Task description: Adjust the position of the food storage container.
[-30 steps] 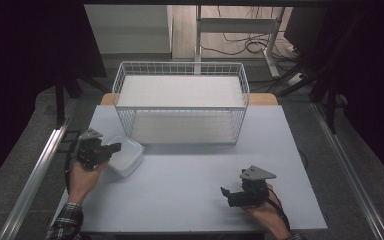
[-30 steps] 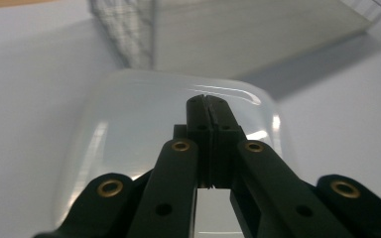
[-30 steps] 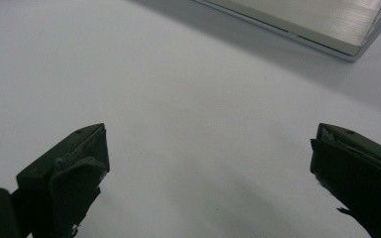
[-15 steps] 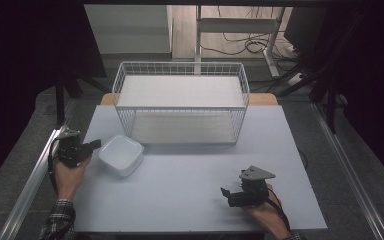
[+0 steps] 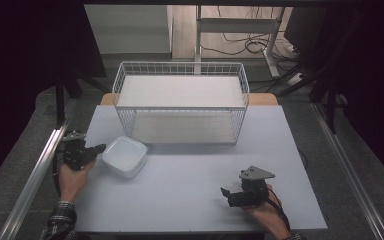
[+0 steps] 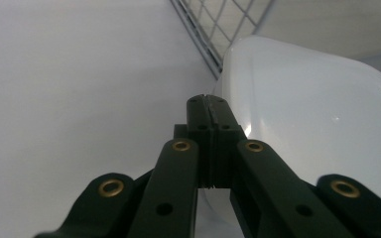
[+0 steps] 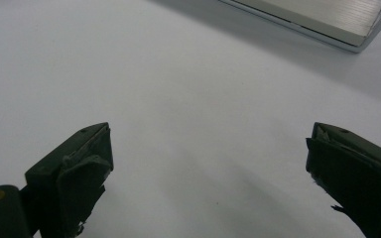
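Two hand-held grippers are out on my bench (image 5: 190,200), one on each side, well apart. My left hand-held gripper (image 5: 100,148) sits near the bench's left edge with its tip pointing right at the white dish (image 5: 125,156), which lies on the bench just in front of the wire basket's (image 5: 181,107) left corner. From the left gripper view I can see the jaws pressed flat together, pads meeting with nothing between them, so it is closed and empty; the tip sits right at the rim of the dish (image 6: 317,114), and I cannot tell whether it touches. The dish is squarish with rounded corners and sits the right way up, hollow facing upward. Beyond it in that view the basket mesh (image 6: 208,29) rises close behind. My right hand-held gripper (image 5: 225,192) rests low over the bench near the front right, grey three-cornered plate on top, tip aimed left. Its own view shows the two jaws standing wide apart with only bare bench (image 7: 193,114) between them, so it is open and holds nothing. A metal rail (image 7: 322,20) runs across that view's upper right corner.
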